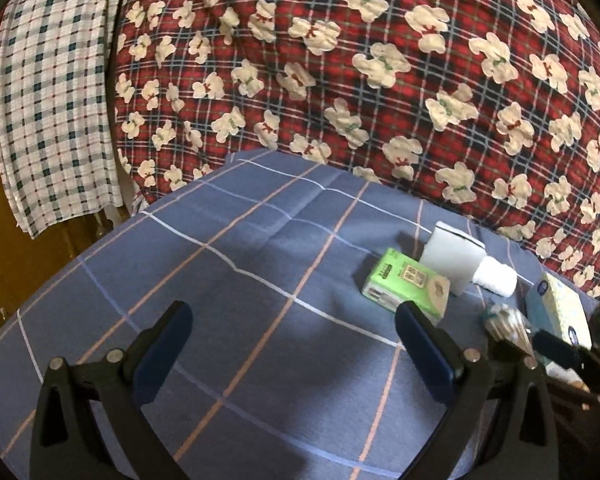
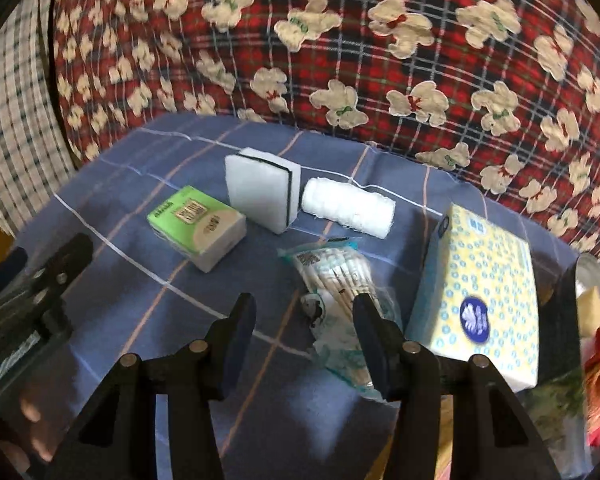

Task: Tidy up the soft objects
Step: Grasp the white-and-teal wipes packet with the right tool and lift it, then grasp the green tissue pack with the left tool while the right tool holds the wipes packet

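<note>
On the blue checked cloth [image 2: 140,280] lie a green tissue pack [image 2: 198,226], a white sponge with a black band [image 2: 262,190], a white gauze roll [image 2: 346,208], a bag of cotton swabs [image 2: 340,292] and a yellow dotted tissue box [image 2: 484,292]. My right gripper [image 2: 304,320] is open and empty, its right finger over the swab bag. My left gripper [image 1: 292,340] is open and empty above bare cloth, left of the green pack [image 1: 406,284], the sponge [image 1: 452,258] and the roll [image 1: 496,276].
A red plaid quilt with white bears [image 1: 360,60] rises behind the cloth. A checked fabric [image 1: 52,92] hangs at the left. A container with red and yellow items [image 2: 596,320] stands at the far right. The left gripper also shows in the right wrist view [image 2: 28,280].
</note>
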